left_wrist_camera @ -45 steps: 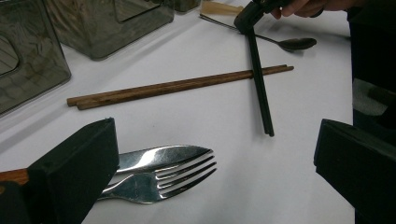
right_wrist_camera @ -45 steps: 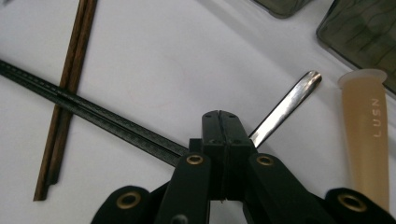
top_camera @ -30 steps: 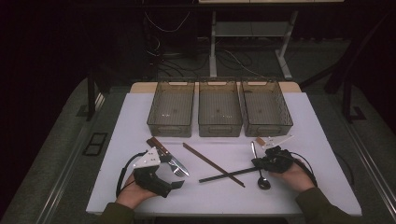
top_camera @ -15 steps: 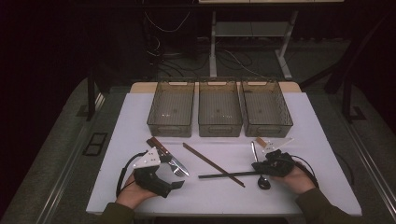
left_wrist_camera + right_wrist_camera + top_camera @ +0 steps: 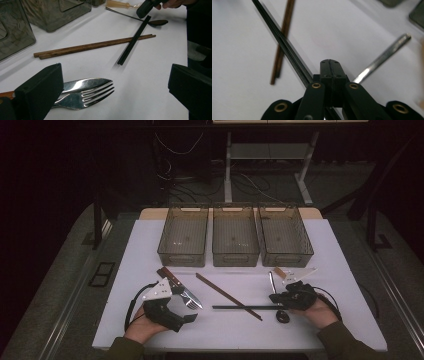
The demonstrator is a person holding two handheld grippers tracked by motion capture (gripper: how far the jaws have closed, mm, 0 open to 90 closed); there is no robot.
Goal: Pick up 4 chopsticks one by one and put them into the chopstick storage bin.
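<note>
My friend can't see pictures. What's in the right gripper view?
The right gripper is shut on the end of the black chopsticks, on a white table. The black chopsticks slant away up-left, crossing brown chopsticks. A shiny metal handle lies to the right.

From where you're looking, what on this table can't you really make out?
- Knife and fork handles: left gripper view, hidden behind a black jaw.
- Spoon bowl: right gripper view, hidden behind the right gripper.
- Black chopsticks: right gripper view, near end runs under the shut jaws; a grip is unclear.
- Bin contents: high view, too dim.
</note>
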